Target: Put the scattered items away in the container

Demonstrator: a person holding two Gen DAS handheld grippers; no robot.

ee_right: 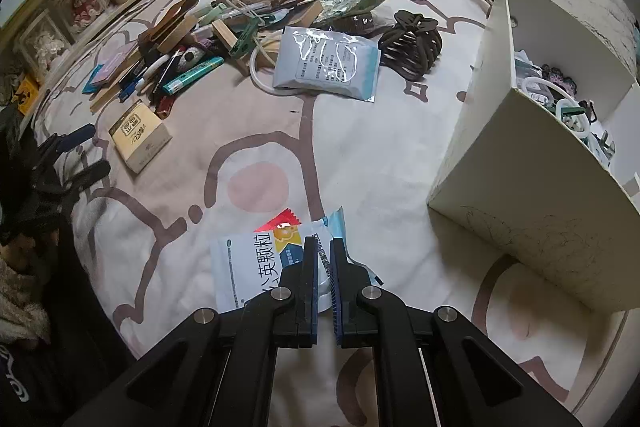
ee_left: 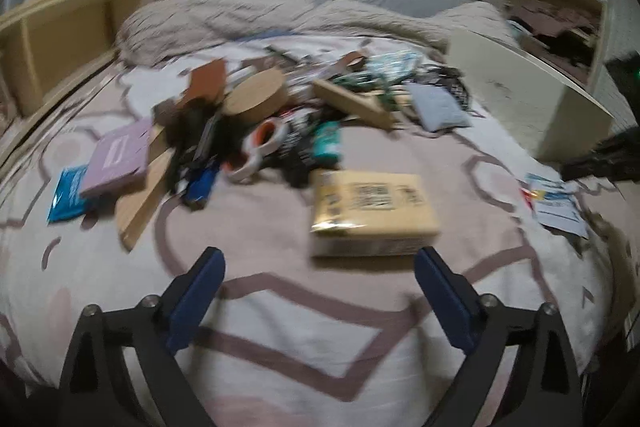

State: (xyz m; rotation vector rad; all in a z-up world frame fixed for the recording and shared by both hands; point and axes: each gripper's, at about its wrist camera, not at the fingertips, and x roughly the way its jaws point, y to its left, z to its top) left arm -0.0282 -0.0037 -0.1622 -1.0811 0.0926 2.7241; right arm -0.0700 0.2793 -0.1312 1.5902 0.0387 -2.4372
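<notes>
Patterned pink-white bedsheet (ee_right: 360,155) carries the clutter; open white box container (ee_right: 532,163) stands at right. Right gripper (ee_right: 323,267) is clamped on a white-blue printed sachet (ee_right: 256,259), lifted or not unclear; next, carry it boxward. Left gripper (ee_left: 320,279) gapes wide, empty, facing tan wrapped carton (ee_left: 372,211).

On the patterned bed sheet (ee_right: 360,147), the flat yellow cardboard box (ee_left: 372,211) lies just ahead of my left hand-held gripper (ee_left: 320,291). A heap of small clutter (ee_left: 256,119) lies behind it. The white open-topped container (ee_right: 532,187) stands at right. A white printed sachet (ee_right: 260,263) lies under my right hand-held gripper (ee_right: 324,255).
</notes>
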